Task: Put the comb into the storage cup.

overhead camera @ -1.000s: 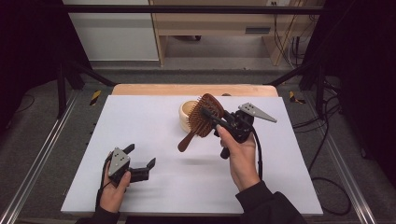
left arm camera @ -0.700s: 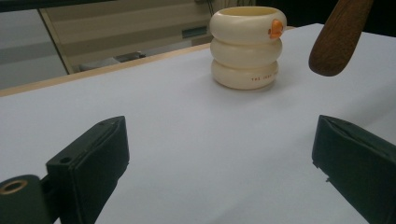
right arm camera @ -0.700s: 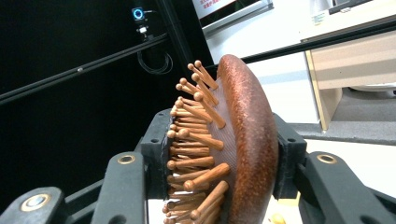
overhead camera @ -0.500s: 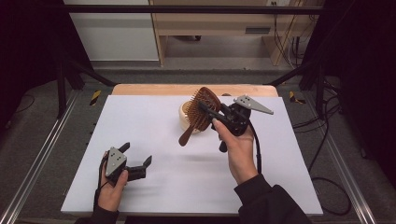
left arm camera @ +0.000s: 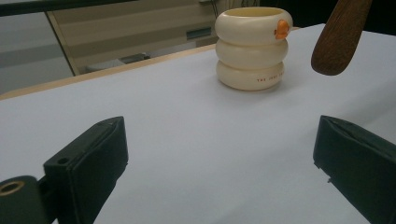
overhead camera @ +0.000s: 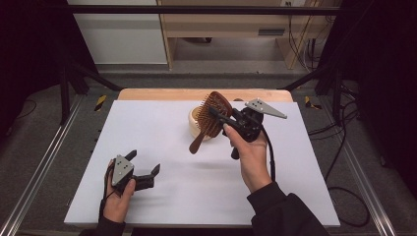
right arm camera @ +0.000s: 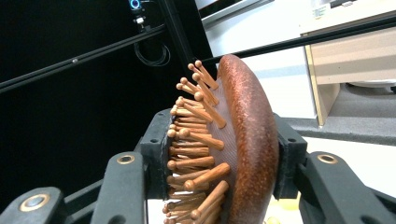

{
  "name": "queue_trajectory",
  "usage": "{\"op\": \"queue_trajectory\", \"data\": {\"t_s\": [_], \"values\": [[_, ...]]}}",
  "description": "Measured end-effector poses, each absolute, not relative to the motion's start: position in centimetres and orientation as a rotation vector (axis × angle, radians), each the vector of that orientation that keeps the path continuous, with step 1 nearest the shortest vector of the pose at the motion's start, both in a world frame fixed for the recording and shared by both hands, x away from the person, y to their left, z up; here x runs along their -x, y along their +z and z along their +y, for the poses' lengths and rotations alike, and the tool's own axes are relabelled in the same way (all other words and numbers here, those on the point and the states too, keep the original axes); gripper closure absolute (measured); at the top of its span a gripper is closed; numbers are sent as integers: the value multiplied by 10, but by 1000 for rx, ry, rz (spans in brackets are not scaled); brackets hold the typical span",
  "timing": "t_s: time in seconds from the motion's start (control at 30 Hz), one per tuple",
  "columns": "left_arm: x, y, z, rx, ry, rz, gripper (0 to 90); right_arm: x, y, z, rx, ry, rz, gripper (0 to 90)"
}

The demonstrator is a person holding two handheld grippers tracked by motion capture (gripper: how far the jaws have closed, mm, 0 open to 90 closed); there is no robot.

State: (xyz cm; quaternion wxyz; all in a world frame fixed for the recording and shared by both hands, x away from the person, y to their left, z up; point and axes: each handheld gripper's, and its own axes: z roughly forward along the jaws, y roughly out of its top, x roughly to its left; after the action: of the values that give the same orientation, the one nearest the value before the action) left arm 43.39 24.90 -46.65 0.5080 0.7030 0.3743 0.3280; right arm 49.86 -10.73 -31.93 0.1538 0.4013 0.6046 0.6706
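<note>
The right gripper [overhead camera: 222, 118], clamped on the brown wooden paddle hairbrush [overhead camera: 212, 117], holds it above the cream ringed cup [left arm camera: 252, 47], probably for lowering handle-first inside; the left gripper [overhead camera: 145, 164] rests apart.

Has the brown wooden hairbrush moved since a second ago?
Yes. The brown wooden hairbrush, clamped in the right gripper, has shifted slightly up the high view, farther over the cream ringed cup.
</note>
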Motion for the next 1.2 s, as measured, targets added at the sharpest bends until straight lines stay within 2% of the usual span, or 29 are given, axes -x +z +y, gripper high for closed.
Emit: {"op": "queue_trajectory", "data": {"t_s": [0.8,1.2], "values": [[-434,-467,249,-1687,801,912,26,-501,-319,-107,-1155,1926,1732,510],[-434,-467,249,-1686,800,910,24,-513,-297,-105,-1164,1952,1688,509]]}}
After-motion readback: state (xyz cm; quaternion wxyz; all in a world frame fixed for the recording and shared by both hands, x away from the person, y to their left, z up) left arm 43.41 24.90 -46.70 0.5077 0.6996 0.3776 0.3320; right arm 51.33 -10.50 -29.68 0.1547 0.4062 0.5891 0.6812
